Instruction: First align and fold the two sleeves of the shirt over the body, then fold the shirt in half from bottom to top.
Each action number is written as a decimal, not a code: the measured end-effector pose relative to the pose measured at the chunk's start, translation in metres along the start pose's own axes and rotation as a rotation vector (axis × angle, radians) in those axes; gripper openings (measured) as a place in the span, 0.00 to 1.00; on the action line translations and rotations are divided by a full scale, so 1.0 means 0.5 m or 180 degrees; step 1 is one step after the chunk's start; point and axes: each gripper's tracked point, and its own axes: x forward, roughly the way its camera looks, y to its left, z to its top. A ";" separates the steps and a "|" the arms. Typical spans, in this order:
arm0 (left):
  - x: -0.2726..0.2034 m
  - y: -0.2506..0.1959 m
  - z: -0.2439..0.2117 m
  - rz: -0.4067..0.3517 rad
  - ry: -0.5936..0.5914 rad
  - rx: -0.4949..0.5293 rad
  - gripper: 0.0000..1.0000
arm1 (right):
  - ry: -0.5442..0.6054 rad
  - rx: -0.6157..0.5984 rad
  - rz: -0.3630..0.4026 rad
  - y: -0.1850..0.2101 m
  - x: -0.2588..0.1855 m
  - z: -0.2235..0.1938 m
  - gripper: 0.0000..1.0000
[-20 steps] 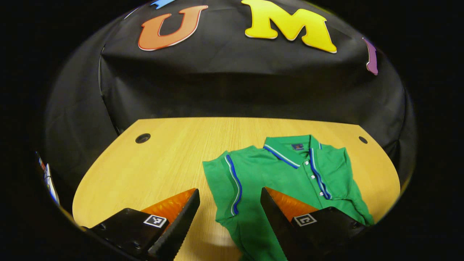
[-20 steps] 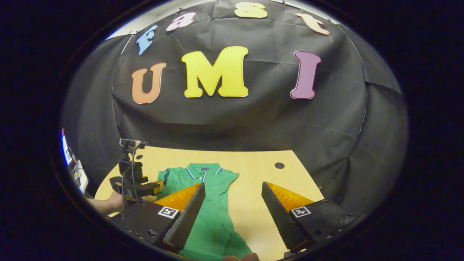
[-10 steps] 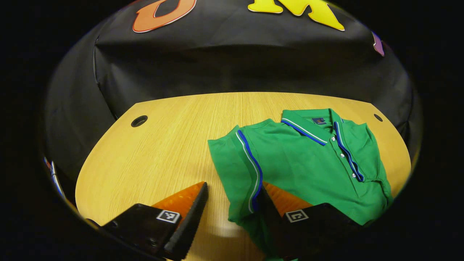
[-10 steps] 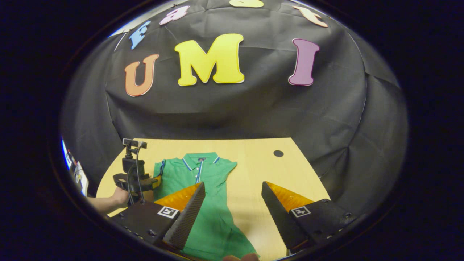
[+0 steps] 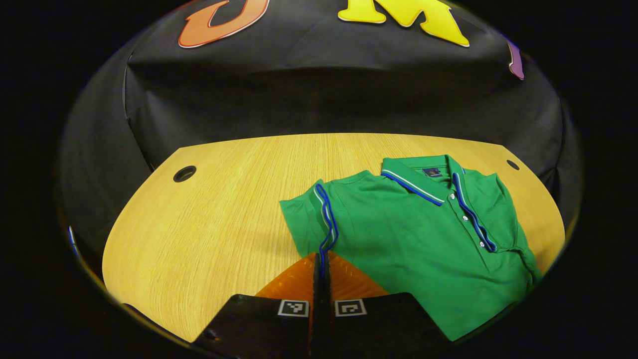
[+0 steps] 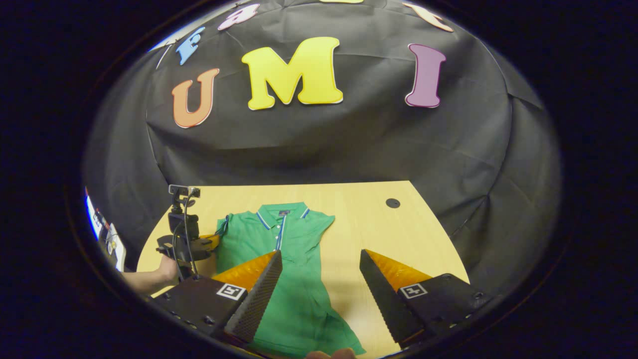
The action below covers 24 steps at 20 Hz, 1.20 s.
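A green polo shirt (image 5: 423,234) with blue-and-white trim lies collar-away on the wooden table (image 5: 209,224). My left gripper (image 5: 321,262) is shut on the trimmed edge of the sleeve (image 5: 309,219) on the shirt's left side, and the cloth bunches there. In the right gripper view, the shirt (image 6: 294,294) lies below and left of my right gripper (image 6: 321,259), which hovers open with nothing between its fingers. The left gripper (image 6: 212,244) shows there too, at the sleeve, held by a hand (image 6: 167,271). The sleeve on the right side (image 6: 321,224) lies flat.
Round cable holes sit near the table's far corners (image 5: 184,174) (image 5: 512,164) (image 6: 393,203). Black cloth walls close in behind and beside the table. Some gear (image 6: 107,239) stands off the table's left edge.
My left gripper moved forward onto the sleeve and went from open to shut on its trimmed edge, which now puckers. My right gripper stayed open and drifted only slightly.
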 end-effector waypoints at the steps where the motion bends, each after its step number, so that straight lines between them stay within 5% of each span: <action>1: -0.005 -0.003 0.011 -0.0026 -0.0031 -0.0031 0.06 | -0.0003 0.0016 0.0006 0.001 0.000 -0.001 0.96; 8: -0.068 -0.031 0.121 -0.0093 -0.0361 -0.0177 0.05 | -0.0041 0.0078 0.0040 -0.004 -0.001 0.009 0.96; 16: -0.069 -0.261 0.168 -0.0482 -0.0365 -0.0082 0.06 | -0.0151 0.0107 -0.0086 -0.058 -0.043 0.015 0.96; 20: -0.045 -0.310 0.145 -0.0413 -0.0213 -0.0067 0.08 | -0.0175 0.0135 -0.0190 -0.094 -0.061 0.013 0.92; 22: -0.062 -0.314 0.146 -0.0409 -0.0196 -0.0085 0.29 | -0.0181 0.0155 -0.0214 -0.103 -0.067 0.011 0.96; 24: -0.082 -0.299 0.157 -0.0317 -0.0279 -0.0147 0.76 | -0.0190 0.0156 -0.0206 -0.104 -0.070 0.010 0.92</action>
